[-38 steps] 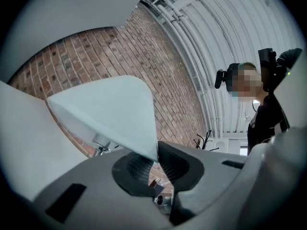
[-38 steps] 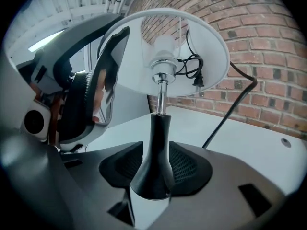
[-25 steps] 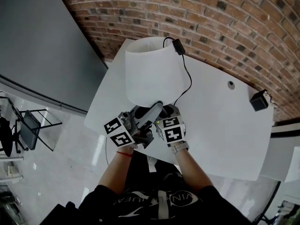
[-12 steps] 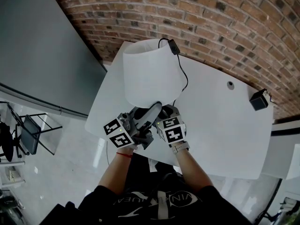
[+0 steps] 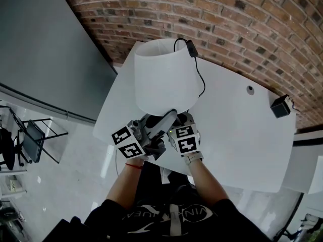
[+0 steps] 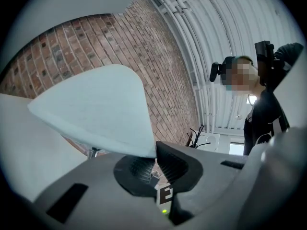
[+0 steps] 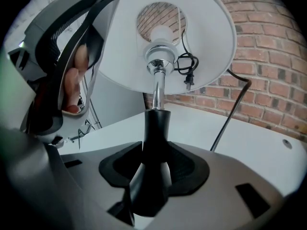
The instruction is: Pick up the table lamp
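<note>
Narrowing the left gripper almost shut on the lampshade rim while clamping the right gripper round the table lamp neck near the bench front edge, likely set for lifting.

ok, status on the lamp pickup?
Right gripper jaws shut on lamp neck. Left gripper jaws just closed on shade rim. Lamp upright, cord trailing across table; nothing in the way.

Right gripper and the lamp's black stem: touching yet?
Touching. In the right gripper view, the right gripper has both pads pressed against the black stem, no gap.
</note>
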{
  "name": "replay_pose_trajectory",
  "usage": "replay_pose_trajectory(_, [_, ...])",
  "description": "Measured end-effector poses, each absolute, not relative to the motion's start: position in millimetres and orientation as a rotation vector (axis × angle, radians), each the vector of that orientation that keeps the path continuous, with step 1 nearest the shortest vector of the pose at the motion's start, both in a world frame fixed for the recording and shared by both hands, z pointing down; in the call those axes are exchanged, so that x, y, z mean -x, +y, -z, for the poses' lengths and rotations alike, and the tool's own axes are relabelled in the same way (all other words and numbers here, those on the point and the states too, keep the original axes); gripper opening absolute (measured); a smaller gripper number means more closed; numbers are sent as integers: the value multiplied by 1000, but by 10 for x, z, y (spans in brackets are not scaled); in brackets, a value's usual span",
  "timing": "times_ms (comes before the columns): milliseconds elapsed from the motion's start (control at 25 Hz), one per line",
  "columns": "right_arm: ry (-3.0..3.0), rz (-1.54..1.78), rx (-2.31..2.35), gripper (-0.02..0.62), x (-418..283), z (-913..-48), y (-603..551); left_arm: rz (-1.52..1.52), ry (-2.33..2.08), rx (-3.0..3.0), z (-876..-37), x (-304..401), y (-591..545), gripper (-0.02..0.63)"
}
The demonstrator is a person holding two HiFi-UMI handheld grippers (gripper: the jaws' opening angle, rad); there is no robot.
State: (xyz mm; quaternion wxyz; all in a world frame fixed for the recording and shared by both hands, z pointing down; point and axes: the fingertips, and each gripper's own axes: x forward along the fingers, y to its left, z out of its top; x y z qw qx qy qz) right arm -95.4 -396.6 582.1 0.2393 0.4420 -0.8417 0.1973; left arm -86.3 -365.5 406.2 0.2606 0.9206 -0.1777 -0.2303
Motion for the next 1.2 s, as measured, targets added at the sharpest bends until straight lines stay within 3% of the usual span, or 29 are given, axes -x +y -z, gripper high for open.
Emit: replay_pose_trajectory(1200, [-2505, -267, -1189, 163, 1190, -4893, -4015, 629, -575, -2699, -3229, 964, -3448, 17])
